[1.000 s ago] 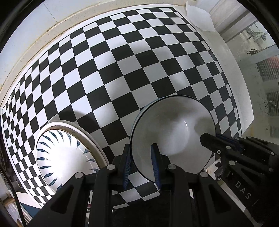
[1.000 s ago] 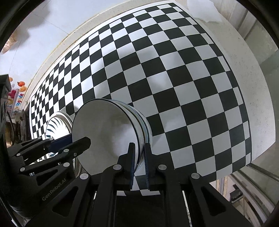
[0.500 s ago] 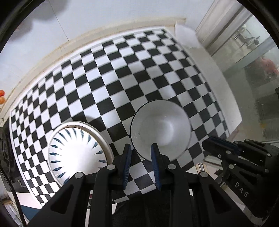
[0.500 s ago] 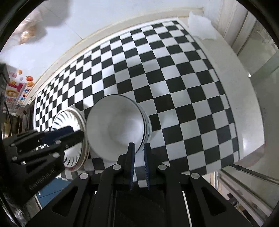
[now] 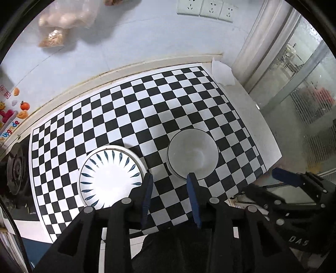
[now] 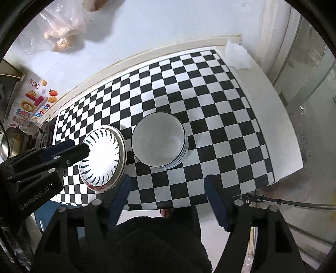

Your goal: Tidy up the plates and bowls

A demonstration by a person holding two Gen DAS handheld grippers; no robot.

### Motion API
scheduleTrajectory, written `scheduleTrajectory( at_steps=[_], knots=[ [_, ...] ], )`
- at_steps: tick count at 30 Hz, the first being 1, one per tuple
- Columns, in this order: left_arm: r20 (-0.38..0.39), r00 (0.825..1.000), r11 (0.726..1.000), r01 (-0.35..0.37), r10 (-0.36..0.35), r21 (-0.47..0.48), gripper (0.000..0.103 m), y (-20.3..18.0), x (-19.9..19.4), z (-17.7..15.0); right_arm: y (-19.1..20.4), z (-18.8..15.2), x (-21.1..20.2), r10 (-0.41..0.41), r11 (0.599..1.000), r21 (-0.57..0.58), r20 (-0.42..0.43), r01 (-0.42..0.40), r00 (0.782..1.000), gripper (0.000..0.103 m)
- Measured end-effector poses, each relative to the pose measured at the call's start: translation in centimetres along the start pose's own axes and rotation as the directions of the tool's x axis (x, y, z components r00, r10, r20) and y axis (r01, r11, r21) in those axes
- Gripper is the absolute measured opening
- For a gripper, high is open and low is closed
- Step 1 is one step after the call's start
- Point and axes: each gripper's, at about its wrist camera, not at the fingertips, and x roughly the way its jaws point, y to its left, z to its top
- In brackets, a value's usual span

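Letting go: left claw [image 5: 170,195] and right claw [image 6: 168,199], clamped on bowl rim a second ago, now opening, empty, lifted clear. Bowl stack [image 6: 159,140] rests on checkered desk [image 6: 220,117] just beside plate stack [image 5: 111,176]. Sorting looks finished.

Bowl stack [image 5: 192,155] on checkered mat [image 5: 134,109], right of plate stack [image 5: 110,175], near but apart. Mat on counter [image 5: 258,126]. Stove burner [image 5: 16,168] left of mat. Sockets [image 5: 204,8], hanging bags [image 5: 63,19] on wall behind.
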Motion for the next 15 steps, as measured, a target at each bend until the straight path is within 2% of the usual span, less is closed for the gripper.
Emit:
scheduleTrajectory(
  at_steps=[4,8,15],
  knots=[
    [0.007,1.000,1.000,0.014,-0.014,-0.004,0.033,0.2,-1.1,-0.5,0.0,-0.2,-1.9,-0.019,1.000,0.005,0.043,0.019,0.999,0.082],
    [0.002,0.999,0.999,0.038,-0.037,-0.005,0.051,0.0,-1.7,-1.0,0.3,-0.3,-3.5,-0.027,1.000,0.003,0.080,0.027,0.996,0.084],
    [0.009,1.000,1.000,0.024,-0.024,-0.004,0.051,-0.2,-1.6,-1.1,0.3,-0.3,-4.6,-0.017,1.000,0.012,0.102,0.016,0.995,0.085]
  ],
)
